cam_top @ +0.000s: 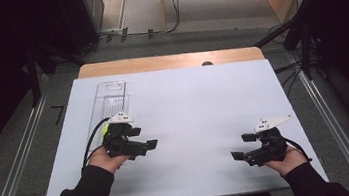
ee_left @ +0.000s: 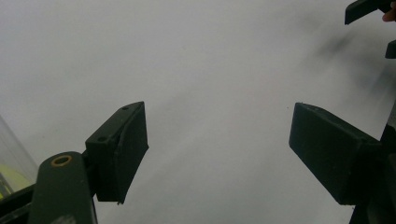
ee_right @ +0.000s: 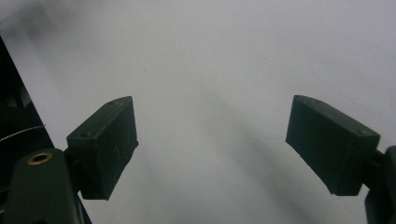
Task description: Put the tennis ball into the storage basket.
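Note:
My left gripper hovers low over the white table top at the left, held in a hand, with its jaws pointing right. In the left gripper view the left gripper stands open with bare white surface between its pads. My right gripper sits at the right near the front edge, pointing left. It is open as well, with nothing between its fingers. A small yellow-green object shows just behind the left gripper, mostly hidden by it.
A long clear plastic tray lies at the back left of the table; its near end is by the left gripper. The table's wooden edge runs along the back. Dark stands and cables surround the table on the floor.

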Tool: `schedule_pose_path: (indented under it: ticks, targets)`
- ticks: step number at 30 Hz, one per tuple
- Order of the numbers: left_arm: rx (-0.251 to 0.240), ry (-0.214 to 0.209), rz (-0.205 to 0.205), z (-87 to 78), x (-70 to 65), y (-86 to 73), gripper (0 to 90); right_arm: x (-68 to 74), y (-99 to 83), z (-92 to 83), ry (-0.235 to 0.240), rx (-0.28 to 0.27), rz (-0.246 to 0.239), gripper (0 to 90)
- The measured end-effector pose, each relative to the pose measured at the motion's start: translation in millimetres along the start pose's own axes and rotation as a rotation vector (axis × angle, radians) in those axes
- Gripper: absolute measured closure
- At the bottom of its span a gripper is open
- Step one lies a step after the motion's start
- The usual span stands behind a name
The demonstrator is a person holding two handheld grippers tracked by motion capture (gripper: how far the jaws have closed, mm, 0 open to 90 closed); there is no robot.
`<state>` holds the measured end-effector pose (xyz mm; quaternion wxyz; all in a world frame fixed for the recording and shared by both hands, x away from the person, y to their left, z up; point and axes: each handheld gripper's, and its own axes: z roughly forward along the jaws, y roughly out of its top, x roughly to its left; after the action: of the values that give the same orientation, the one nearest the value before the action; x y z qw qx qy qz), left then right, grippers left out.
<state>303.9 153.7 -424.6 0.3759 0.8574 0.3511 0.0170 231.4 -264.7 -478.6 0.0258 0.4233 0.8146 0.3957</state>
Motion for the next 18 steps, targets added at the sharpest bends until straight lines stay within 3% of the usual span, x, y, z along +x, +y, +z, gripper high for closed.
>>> schedule_pose_path:
  ticks: [14, 18]
  targets:
    - [-0.008, -0.015, 0.006, 0.7, -0.9, -19.3, 20.1, -0.3, 0.1, 0.3, 0.000, 0.003, 0.002, 14.6]
    - [0.014, -0.022, 0.015, 1.4, -2.0, -25.8, 20.1, -0.1, 0.1, 0.4, -0.001, 0.004, 0.002, 14.6]
